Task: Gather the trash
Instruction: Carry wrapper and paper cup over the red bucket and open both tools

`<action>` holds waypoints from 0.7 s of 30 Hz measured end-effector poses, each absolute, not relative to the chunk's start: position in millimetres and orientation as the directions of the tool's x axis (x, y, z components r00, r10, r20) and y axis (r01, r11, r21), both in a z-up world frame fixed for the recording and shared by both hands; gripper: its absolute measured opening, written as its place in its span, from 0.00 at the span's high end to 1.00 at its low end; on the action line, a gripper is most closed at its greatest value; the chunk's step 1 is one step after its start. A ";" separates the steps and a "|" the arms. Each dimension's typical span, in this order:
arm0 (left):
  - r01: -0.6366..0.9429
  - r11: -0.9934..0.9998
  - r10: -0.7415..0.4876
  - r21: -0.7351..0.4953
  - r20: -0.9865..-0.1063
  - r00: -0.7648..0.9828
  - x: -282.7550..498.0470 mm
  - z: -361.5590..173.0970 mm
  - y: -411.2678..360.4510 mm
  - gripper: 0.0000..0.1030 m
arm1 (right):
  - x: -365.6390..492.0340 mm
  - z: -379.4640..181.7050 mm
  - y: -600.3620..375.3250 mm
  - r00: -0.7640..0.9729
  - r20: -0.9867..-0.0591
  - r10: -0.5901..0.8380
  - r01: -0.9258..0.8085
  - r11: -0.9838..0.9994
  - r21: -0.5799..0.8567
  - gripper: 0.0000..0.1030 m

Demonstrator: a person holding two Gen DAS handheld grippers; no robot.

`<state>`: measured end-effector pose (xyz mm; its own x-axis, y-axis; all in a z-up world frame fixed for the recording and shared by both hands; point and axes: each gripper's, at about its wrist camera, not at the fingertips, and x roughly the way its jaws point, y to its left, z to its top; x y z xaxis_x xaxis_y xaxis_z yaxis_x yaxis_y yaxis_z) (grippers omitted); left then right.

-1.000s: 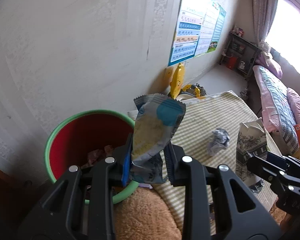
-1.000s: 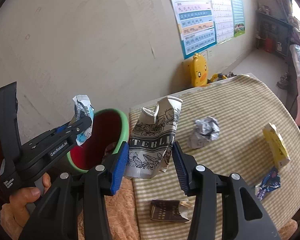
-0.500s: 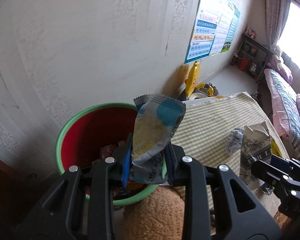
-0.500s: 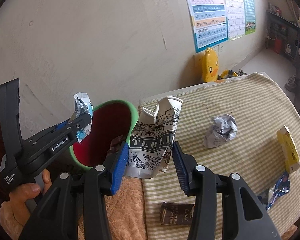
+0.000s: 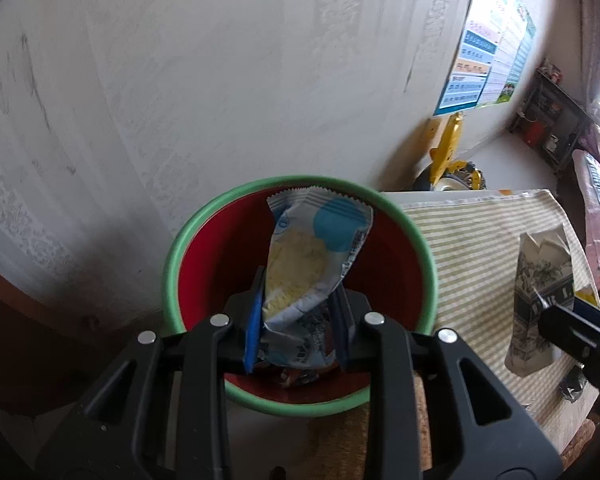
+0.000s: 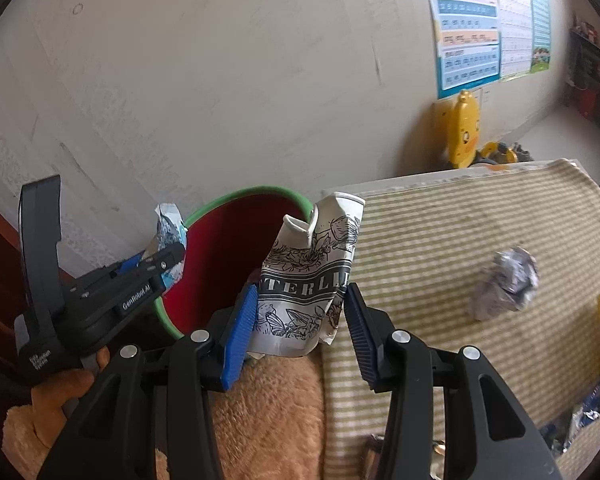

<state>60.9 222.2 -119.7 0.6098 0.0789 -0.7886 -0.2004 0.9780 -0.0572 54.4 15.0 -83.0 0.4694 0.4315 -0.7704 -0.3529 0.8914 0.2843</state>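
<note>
**Both grippers loaded, wrapper over the bin**

Readable text: crushed carton (image 6: 308,280) showed "TERLI" in a dark band, rest cut off; the same carton (image 5: 540,304) showed "L" from the left wrist view. Left gripper (image 6: 168,264) body read "GenRobot.AI". Wall poster (image 6: 468,40) print too small to read.

Left gripper (image 5: 296,324) pointed steeply down, fingers narrow and clamped on a blue-yellow snack wrapper (image 5: 312,248), held inside the rim outline of the red bin (image 5: 172,264) with green rim. Right gripper (image 6: 296,320) angled down, fingers partly closed on the carton, beside the bin, above the striped worktop (image 6: 440,240) edge. Crumpled foil ball (image 6: 504,284) lay on the worktop, well apart.
</note>
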 end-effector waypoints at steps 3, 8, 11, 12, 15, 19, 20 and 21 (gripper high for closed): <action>-0.216 0.974 0.070 -0.075 -0.802 0.593 61.2 -126.1 228.7 0.73 | 60.1 -84.2 24.6 0.463 -0.771 0.436 -0.371 0.886 0.278 0.58; -0.220 0.972 0.065 -0.079 -0.813 0.578 60.4 -132.5 233.3 0.73 | 69.6 -84.5 34.5 0.453 -0.770 0.449 -0.388 0.877 0.283 0.58; -0.220 0.972 0.063 -0.079 -0.818 0.572 62.5 -135.4 234.3 0.73 | 73.7 -86.3 37.4 0.447 -0.776 0.445 -0.396 0.876 0.274 0.58; -0.221 0.972 0.063 -0.079 -0.820 0.569 62.7 -136.7 235.1 0.73 | 74.9 -87.1 37.8 0.446 -0.777 0.444 -0.397 0.876 0.273 0.58; -0.225 0.971 0.061 -0.082 -0.824 0.563 62.2 -139.7 237.3 0.73 | 77.5 -89.2 40.9 0.439 -0.781 0.443 -0.399 0.876 0.273 0.58; -0.229 0.970 0.061 -0.082 -0.829 0.555 60.4 -143.1 239.7 0.73 | 80.4 -90.3 49.1 0.430 -0.785 0.445 -0.419 0.869 0.263 0.58; -0.230 0.970 0.061 -0.083 -0.831 0.553 60.3 -144.2 240.6 0.73 | 80.3 -90.1 52.8 0.429 -0.786 0.444 -0.428 0.867 0.256 0.58; -0.233 0.969 0.060 -0.084 -0.833 0.550 60.6 -145.5 241.6 0.73 | 79.9 -90.2 54.3 0.429 -0.786 0.445 -0.434 0.865 0.253 0.58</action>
